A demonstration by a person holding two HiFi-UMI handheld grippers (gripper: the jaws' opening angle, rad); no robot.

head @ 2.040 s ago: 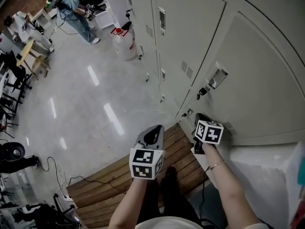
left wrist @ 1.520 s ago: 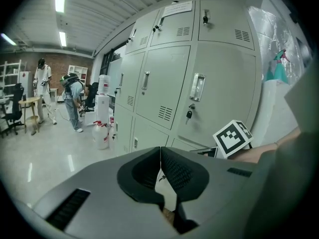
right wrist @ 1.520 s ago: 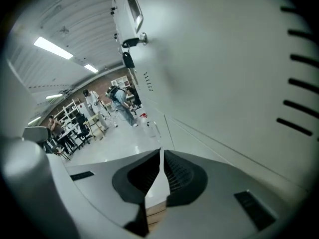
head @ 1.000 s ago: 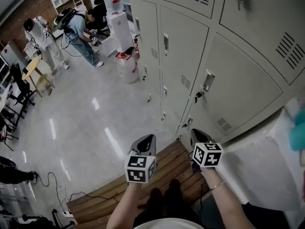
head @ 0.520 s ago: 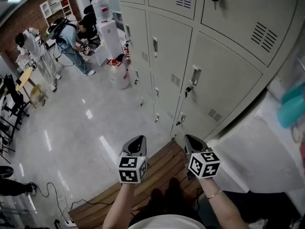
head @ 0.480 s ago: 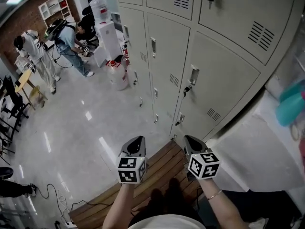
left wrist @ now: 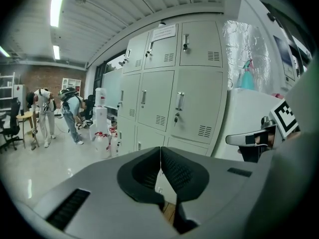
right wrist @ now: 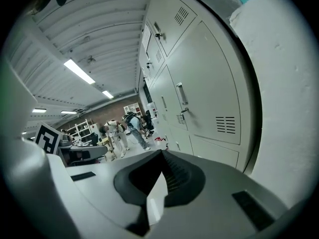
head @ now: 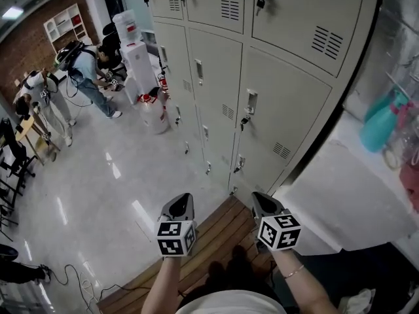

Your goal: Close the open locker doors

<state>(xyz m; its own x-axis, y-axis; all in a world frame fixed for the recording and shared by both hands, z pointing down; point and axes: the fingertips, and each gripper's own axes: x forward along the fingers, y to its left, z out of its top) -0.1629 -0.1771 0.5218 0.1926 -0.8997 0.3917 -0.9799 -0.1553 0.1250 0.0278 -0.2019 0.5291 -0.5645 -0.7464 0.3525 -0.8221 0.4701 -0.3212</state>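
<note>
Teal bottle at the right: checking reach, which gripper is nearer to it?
Right. The right gripper is below-left of the teal bottle in the head view; the left gripper lies farther left.

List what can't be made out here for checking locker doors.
- Notice atop the lockers, left gripper view: print too small.
- White panel beside the lockers, head view: open door or not, unclear; frame edge crops it.
- Lowest lockers, left gripper view: mostly behind left tongs.

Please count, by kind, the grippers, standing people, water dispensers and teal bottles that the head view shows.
Grippers: 2
Standing people: 2
Water dispenser: 1
Teal bottle: 1
Total: 6
</note>
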